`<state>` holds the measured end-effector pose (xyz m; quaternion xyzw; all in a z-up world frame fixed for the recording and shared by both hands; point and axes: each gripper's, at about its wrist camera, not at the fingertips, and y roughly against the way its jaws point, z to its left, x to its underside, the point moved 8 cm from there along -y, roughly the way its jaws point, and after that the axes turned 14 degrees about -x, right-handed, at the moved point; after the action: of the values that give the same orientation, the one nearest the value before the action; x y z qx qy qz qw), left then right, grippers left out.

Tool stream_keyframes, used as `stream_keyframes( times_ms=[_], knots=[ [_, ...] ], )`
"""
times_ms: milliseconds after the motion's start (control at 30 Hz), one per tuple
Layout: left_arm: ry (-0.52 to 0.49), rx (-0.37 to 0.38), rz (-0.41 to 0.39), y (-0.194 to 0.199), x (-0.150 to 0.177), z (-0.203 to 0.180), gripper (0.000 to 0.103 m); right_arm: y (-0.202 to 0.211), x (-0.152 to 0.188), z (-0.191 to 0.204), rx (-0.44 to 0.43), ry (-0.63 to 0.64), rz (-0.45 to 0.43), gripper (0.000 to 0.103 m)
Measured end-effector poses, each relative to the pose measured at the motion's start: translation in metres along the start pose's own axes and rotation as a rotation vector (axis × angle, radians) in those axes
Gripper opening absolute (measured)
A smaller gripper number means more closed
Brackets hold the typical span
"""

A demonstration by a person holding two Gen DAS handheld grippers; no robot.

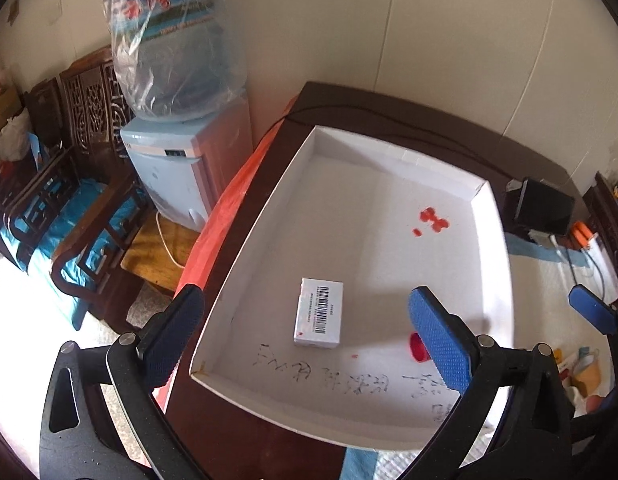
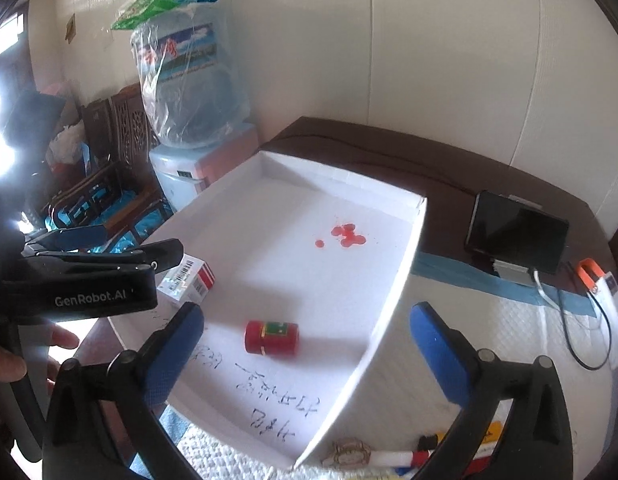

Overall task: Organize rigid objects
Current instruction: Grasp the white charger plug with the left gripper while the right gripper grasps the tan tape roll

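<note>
Right wrist view: right gripper (image 2: 305, 336) is hovering spread, a red jar (image 2: 272, 338) lying between its fingers in the tray (image 2: 393, 296). Left gripper (image 1: 305, 330) is gaping over a box (image 1: 319, 313), untouched.

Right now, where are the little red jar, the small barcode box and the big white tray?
red jar (image 2: 272, 338), right wrist view, on its side wall.
barcode box (image 1: 319, 313), left wrist view, on its top face.
white tray (image 2: 393, 292), right wrist view, on its right wall.
</note>
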<state>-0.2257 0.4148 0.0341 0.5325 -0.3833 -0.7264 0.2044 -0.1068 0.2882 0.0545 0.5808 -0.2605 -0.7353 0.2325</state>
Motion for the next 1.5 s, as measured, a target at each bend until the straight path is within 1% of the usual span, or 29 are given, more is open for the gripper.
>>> stream_keyframes(
  times_ms=[67, 133, 167, 267, 400, 500, 600, 633, 767, 800, 867, 900, 933, 967, 1000, 1033, 1067, 1100, 1200, 1233, 1333, 1367, 1400, 1500],
  knots=[
    [0.001, 0.02, -0.028, 0.014, -0.001, 0.001, 0.103, 0.014, -0.003, -0.002, 0.002, -0.012, -0.025, 0.103],
    [0.006, 0.038, -0.053, 0.026, -0.001, 0.002, 0.103, 0.033, -0.009, -0.01, 0.022, -0.034, -0.072, 0.103],
    [0.003, 0.058, -0.062, 0.032, 0.001, 0.0, 0.103, 0.044, -0.012, -0.016, 0.037, -0.033, -0.098, 0.103],
    [-0.031, 0.12, -0.082, 0.048, 0.008, -0.012, 0.103, 0.089, -0.017, -0.05, 0.1, -0.112, -0.193, 0.103],
    [-0.147, 0.208, -0.088, 0.066, 0.032, -0.049, 0.103, 0.138, -0.003, -0.099, 0.194, -0.234, -0.282, 0.103],
    [-0.25, 0.31, -0.057, 0.079, 0.059, -0.087, 0.103, 0.161, 0.021, -0.133, 0.253, -0.314, -0.302, 0.103],
    [-0.362, 0.367, -0.018, 0.088, 0.086, -0.121, 0.103, 0.174, 0.053, -0.158, 0.3, -0.375, -0.273, 0.103],
    [-0.413, 0.385, 0.006, 0.09, 0.098, -0.134, 0.103, 0.176, 0.061, -0.163, 0.317, -0.386, -0.26, 0.103],
    [-0.518, 0.402, 0.039, 0.092, 0.123, -0.164, 0.102, 0.176, 0.095, -0.175, 0.327, -0.407, -0.186, 0.103],
    [-0.534, 0.406, 0.049, 0.092, 0.128, -0.17, 0.1, 0.176, 0.103, -0.177, 0.323, -0.407, -0.173, 0.103],
    [-0.553, 0.419, 0.073, 0.09, 0.136, -0.179, 0.089, 0.175, 0.113, -0.179, 0.307, -0.403, -0.151, 0.103],
    [-0.558, 0.426, 0.089, 0.087, 0.14, -0.184, 0.084, 0.171, 0.12, -0.181, 0.28, -0.402, -0.129, 0.101],
    [-0.56, 0.433, 0.104, 0.085, 0.143, -0.188, 0.073, 0.168, 0.124, -0.181, 0.253, -0.399, -0.112, 0.098],
    [-0.561, 0.44, 0.123, 0.083, 0.147, -0.193, 0.064, 0.164, 0.127, -0.181, 0.234, -0.393, -0.092, 0.088],
    [-0.561, 0.447, 0.139, 0.081, 0.152, -0.197, 0.06, 0.16, 0.131, -0.182, 0.217, -0.383, -0.065, 0.076],
    [-0.563, 0.451, 0.147, 0.08, 0.155, -0.2, 0.054, 0.154, 0.135, -0.181, 0.192, -0.371, -0.037, 0.071],
    [-0.565, 0.453, 0.15, 0.081, 0.158, -0.202, 0.053, 0.148, 0.137, -0.18, 0.171, -0.364, -0.016, 0.064],
    [-0.568, 0.454, 0.149, 0.081, 0.159, -0.204, 0.053, 0.141, 0.139, -0.18, 0.147, -0.357, 0.006, 0.059],
    [-0.569, 0.441, 0.147, 0.079, 0.162, -0.206, 0.05, 0.13, 0.142, -0.176, 0.102, -0.322, 0.047, 0.056],
    [-0.567, 0.437, 0.151, 0.078, 0.163, -0.207, 0.046, 0.127, 0.142, -0.176, 0.1, -0.308, 0.056, 0.056],
    [-0.566, 0.421, 0.164, 0.073, 0.163, -0.211, 0.046, 0.117, 0.14, -0.177, 0.091, -0.282, 0.081, 0.056],
    [-0.571, 0.42, 0.168, 0.073, 0.165, -0.213, 0.042, 0.115, 0.139, -0.178, 0.088, -0.278, 0.089, 0.055],
    [-0.578, 0.419, 0.172, 0.072, 0.166, -0.216, 0.04, 0.111, 0.139, -0.179, 0.084, -0.27, 0.1, 0.054],
    [-0.601, 0.412, 0.183, 0.07, 0.17, -0.224, 0.039, 0.102, 0.139, -0.181, 0.056, -0.26, 0.122, 0.052]
  ],
)
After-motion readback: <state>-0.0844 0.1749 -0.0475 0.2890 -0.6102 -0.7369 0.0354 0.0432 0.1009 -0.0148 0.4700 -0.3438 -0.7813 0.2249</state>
